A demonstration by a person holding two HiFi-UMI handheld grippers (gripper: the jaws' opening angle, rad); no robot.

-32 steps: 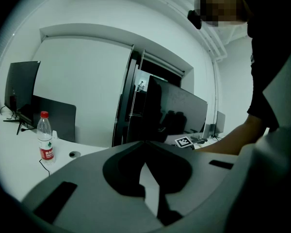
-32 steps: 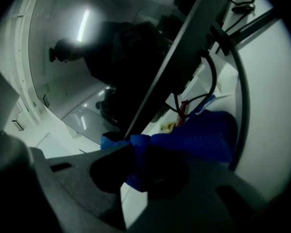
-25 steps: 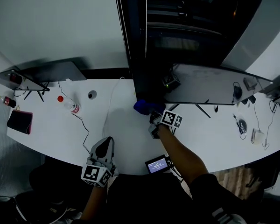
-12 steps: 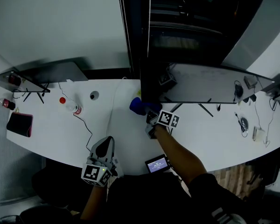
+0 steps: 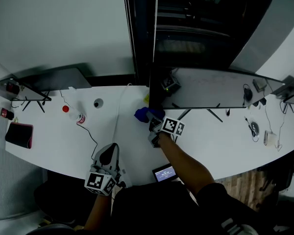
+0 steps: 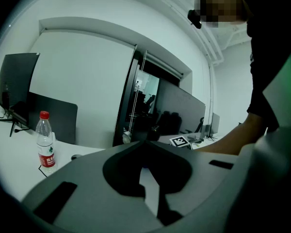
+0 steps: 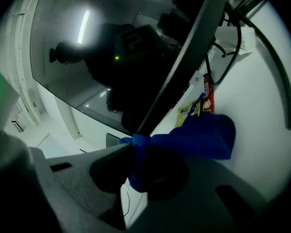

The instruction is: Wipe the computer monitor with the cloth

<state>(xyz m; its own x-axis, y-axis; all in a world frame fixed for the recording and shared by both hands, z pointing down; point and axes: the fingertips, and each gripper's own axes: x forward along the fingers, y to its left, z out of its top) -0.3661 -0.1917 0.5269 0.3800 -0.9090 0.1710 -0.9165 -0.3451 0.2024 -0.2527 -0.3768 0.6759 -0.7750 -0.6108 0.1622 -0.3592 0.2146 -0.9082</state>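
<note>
Far left, the water bottle [image 5: 74,112] stands on the white desk [image 5: 54,141], untouched. The left gripper [image 5: 109,153] has not budged in the last second: it's parked at the near edge, jaws drawn together on nothing. Now the action: the blue cloth [image 5: 143,114] has slid leftward across the desk, toward the bottle's side. It's pinched tight in the right gripper [image 5: 154,126], whose jaws are clamped on a bunched fold while the rest flops out ahead. That puts the cloth by the lower left corner of the monitor [image 5: 210,87], under the bottom edge, and as far as I can tell off the glass. I'd call this the end of a stroke; the cloth likely has to come up onto the screen for another pass
</note>
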